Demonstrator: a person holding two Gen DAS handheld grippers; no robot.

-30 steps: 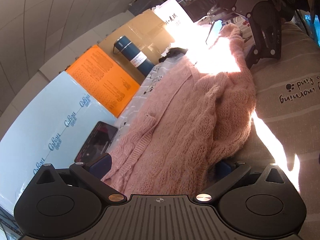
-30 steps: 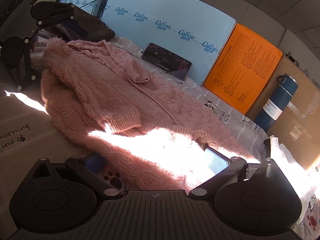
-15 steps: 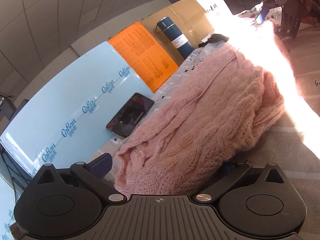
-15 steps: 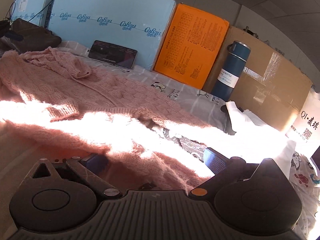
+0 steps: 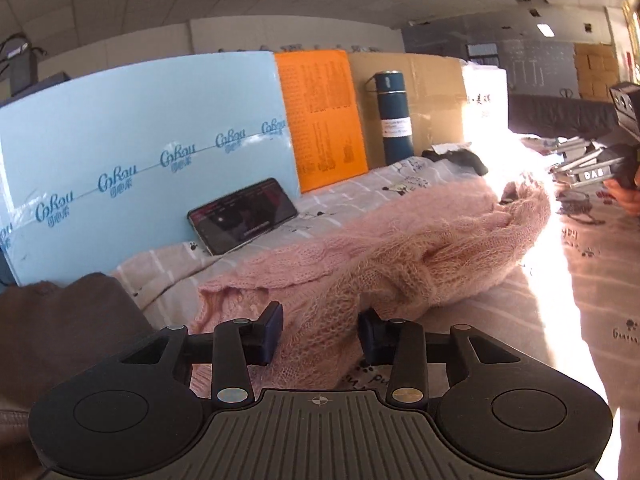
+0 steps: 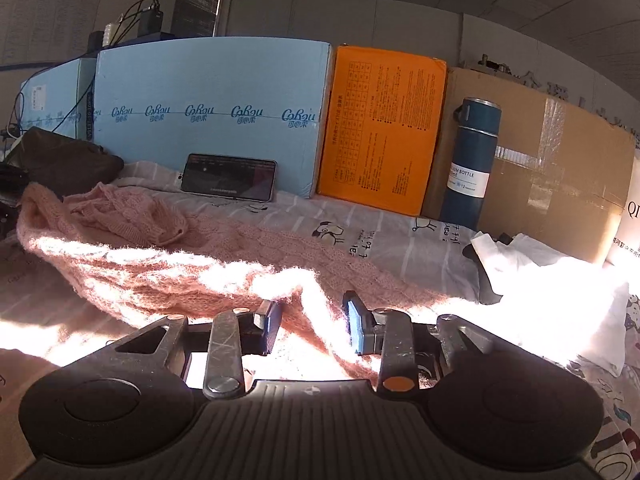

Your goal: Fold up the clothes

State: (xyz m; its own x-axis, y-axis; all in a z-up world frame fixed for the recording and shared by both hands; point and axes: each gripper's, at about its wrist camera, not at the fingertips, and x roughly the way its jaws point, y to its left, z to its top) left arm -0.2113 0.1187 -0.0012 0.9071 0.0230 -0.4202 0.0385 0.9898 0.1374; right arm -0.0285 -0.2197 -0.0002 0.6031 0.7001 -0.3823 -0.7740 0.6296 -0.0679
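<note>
Surface: printed bedsheet (image 6: 400, 248), grey/white w/ cartoon animals + lettering; hard sun patch across it, washes out detail on the R side in both views.
Room: office-type space w/ tiled ceiling; far dark wall + stacked boxes seen in L wrist view only.
Backdrop: light-blue box (image 6: 216, 96), orange box (image 6: 380, 128), brown cardboard carton (image 6: 560, 168) in a row along the sheet's far edge.
Bottle: dark-blue flask (image 6: 472, 160) upright in front of the carton, just beside the orange box.
Phone: smartphone (image 5: 244, 214) leaning on the blue box, screen lit.
Sweater: pink knit sweater (image 5: 400, 248) bunched in a long ridge across the sheet, near both grippers.
L gripper (image 5: 320, 330): fingers partly spread, sweater hem lying between the pads; can't tell if the pads actually touch the knit.
R gripper (image 6: 308, 322): fingers partly spread, a fold of sweater between them; glare, so contact unclear.
L view only: brown garment (image 5: 60, 332) at lower L beside the sweater; the other gripper + a hand (image 5: 626, 196) at far R edge.
R view only: white cloth/plastic (image 6: 516, 256) on the sheet R of the sweater; cables + gear atop a second blue box at L.
</note>
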